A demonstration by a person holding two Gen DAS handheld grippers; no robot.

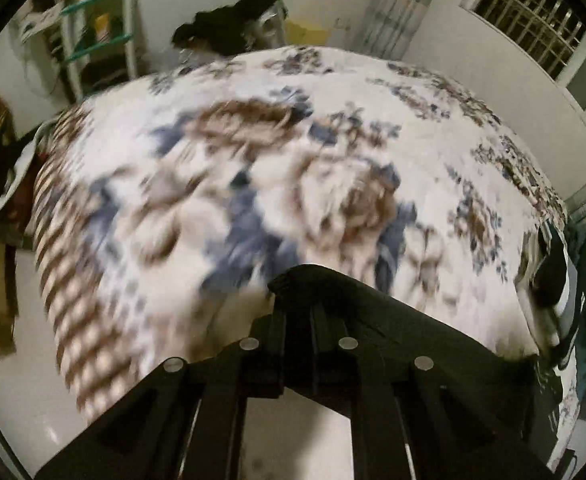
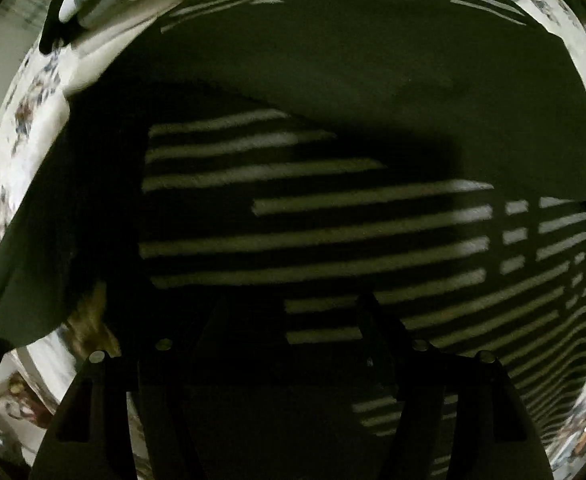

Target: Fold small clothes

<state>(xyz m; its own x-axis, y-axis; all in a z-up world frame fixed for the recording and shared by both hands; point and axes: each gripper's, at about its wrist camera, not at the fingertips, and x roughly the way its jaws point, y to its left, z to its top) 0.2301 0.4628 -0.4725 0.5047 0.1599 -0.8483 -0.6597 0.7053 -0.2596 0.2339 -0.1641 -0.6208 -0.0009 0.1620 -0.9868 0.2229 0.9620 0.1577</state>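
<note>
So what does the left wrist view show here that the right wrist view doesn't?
Only the left wrist view shows the room: a green-shelved rack, a barred window and a dark heap beyond the bed. Its tongs look shut. Only the right wrist view shows the dark green striped garment close up, spread flat beneath open tongs. Both show the floral bed cover.

Striped garment [image 2: 333, 80] on floral bed [image 1: 373, 92].

L tongs [image 1: 293, 280] pinched together, R tongs [image 2: 293, 312] spread wide.
</note>
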